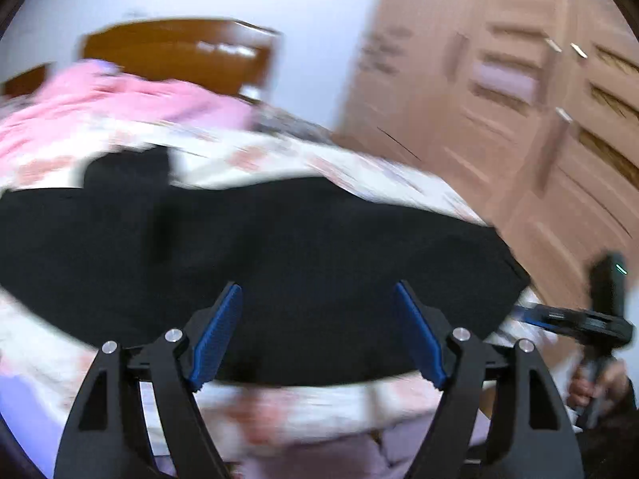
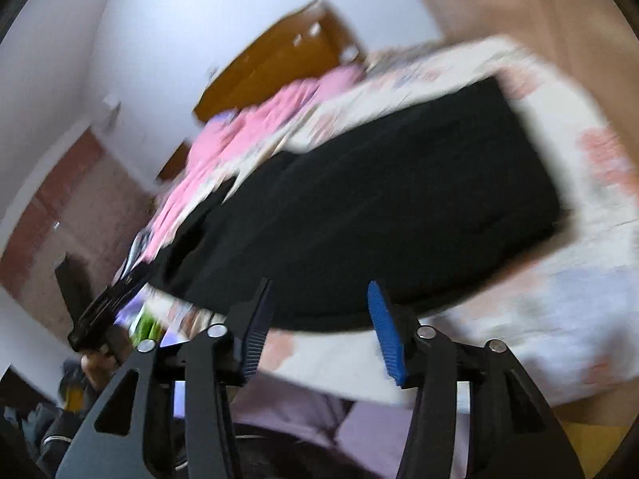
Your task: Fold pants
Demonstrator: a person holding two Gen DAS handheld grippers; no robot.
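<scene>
Patterned in white with coral and lilac blotches, the bed cover (image 1: 247, 159) is the largest surface we see, with a brown wooden headboard (image 1: 179, 50) against the pale far wall. A pale-wood wardrobe (image 1: 519, 119) stands at the right of the left wrist view. On the cover the black pants (image 1: 299, 263) lie flat, spread as a broad dark slab across its near part, and a pink cloth (image 1: 112, 99) is heaped beyond them, nearer the headboard.

We find the left tool (image 1: 317, 335) poised over the near edge of the pants, its blue pads set wide apart with nothing gripped between them. The right tool (image 2: 319, 331) hangs over the near hem in its own view, its jaws parted more narrowly and likewise empty. Both views are blurred. A person's hand (image 1: 591, 387) grips the right tool's handle.
</scene>
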